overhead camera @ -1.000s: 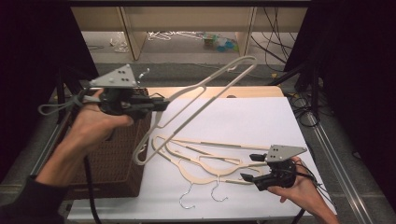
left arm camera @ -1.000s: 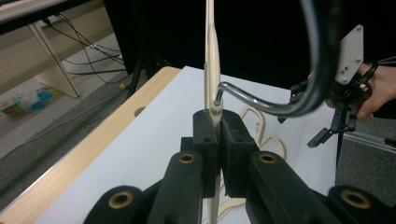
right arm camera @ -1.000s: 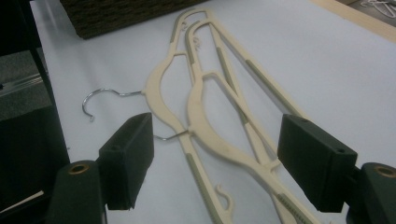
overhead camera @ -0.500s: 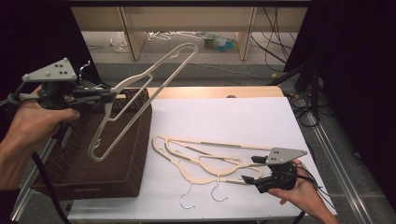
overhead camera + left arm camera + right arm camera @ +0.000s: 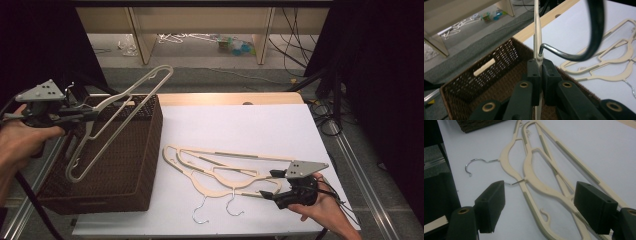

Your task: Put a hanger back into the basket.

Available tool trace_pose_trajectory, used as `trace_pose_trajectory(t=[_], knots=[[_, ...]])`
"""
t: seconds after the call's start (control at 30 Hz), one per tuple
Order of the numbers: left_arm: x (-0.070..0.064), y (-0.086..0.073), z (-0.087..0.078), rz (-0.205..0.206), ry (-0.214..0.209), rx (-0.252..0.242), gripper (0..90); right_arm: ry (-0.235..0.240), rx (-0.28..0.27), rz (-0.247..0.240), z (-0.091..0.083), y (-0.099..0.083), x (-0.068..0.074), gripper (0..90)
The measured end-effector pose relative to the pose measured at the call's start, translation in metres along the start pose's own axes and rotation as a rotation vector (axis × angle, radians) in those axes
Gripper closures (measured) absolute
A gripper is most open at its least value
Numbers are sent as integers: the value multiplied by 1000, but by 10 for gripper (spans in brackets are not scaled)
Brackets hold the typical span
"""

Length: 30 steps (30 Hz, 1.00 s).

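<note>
My black fingers (image 5: 540, 75) grip a cream hanger (image 5: 112, 117); the woven basket (image 5: 127, 165) is dark brown, the counter (image 5: 240, 125) white with a pale wood edge.

Basket (image 5: 120, 165) left of hangers (image 5: 225, 170)

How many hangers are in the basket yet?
None show inside the basket yet. The left tool holds one hanger above it, clamped near its hook. Two hangers lie on the table, with the open right tool beside them.
</note>
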State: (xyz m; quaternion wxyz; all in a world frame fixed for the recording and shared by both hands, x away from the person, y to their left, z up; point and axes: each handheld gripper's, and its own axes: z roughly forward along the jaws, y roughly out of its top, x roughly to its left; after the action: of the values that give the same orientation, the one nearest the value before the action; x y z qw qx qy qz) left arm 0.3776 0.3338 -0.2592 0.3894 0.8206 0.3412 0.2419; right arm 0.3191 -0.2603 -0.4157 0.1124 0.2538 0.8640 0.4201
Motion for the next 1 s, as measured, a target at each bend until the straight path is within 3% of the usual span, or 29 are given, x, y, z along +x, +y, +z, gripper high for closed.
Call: trace_pose_trajectory(t=[0.1, 0.13, 0.23, 0.33, 0.37, 0.4, 0.43, 0.63, 0.77, 0.8, 0.83, 1.0], knots=[[4, -7, 2, -1, 8, 26, 858, 5, 5, 2, 1, -1, 0, 263], [6, -13, 3, -27, 19, 44, 858, 5, 7, 5, 1, -1, 0, 263], [11, -18, 7, -23, 22, 49, 857, 4, 5, 5, 1, -2, 0, 262], [16, -26, 11, -63, 26, 67, 857, 3, 5, 4, 2, -2, 0, 257], [20, -30, 13, -55, 33, 102, 857, 4, 4, 3, 2, -2, 0, 255], [20, -30, 13, -55, 33, 102, 857, 5, 4, 2, 2, -3, 0, 253], [24, -33, 16, -47, 38, 144, 858, 8, 5, 3, 2, -3, 0, 250], [31, -40, 28, -56, 33, 187, 857, 8, 4, 2, 2, -4, 0, 245], [34, -51, 46, -127, 43, 177, 857, 9, 5, 3, 2, -4, 0, 244], [34, -51, 46, -127, 43, 177, 857, 9, 5, 3, 2, -4, 0, 244], [34, -52, 48, -133, 34, 227, 857, 10, 6, 3, 2, -5, 0, 244], [33, -57, 58, -146, 18, 273, 857, 10, 8, 4, 2, -6, -1, 244]])
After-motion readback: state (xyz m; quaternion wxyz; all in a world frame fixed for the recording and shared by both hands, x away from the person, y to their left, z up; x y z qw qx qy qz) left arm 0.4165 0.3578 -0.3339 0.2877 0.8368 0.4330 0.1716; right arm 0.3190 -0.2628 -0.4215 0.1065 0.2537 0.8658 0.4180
